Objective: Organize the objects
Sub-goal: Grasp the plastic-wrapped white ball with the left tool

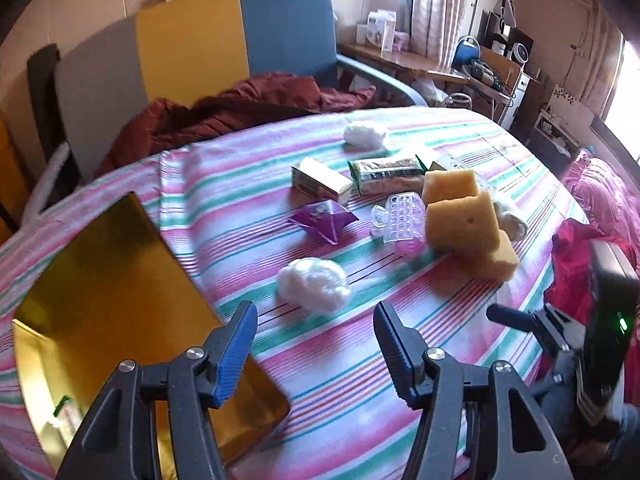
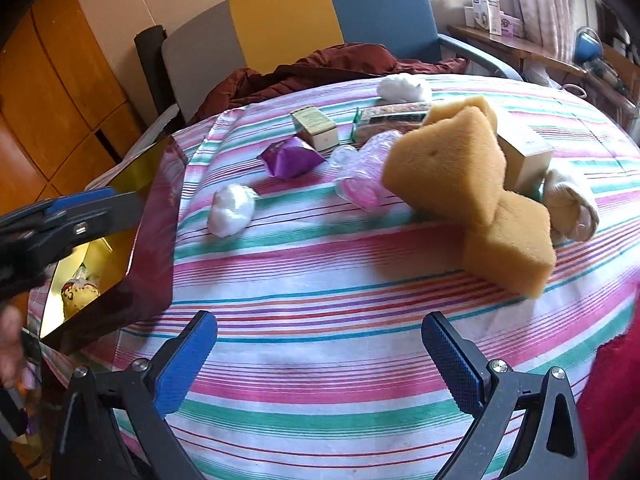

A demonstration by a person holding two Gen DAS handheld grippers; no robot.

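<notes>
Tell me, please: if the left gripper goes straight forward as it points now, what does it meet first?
Probably the white wad, lying just ahead of the open left gripper; depth is uncertain.

Three yellow sponges (image 2: 444, 168), two white cotton wads (image 1: 314, 284), two small boxes (image 1: 320, 180), one purple pouch (image 1: 322, 220)

Tricolour chair (image 1: 236, 36), maroon blanket (image 1: 224, 112)

Left tool (image 1: 316, 332): we see black plastic arms, ribbed blue pads (image 1: 236, 354) on the inner faces, and round silver screws at the joints.
Right tool (image 2: 320, 354): we see the same black arms with triangular cut-outs, dotted blue pads (image 2: 452, 364) and silver screws.
Marking: we note a small green light on the right tool's black body in the left wrist view.
</notes>
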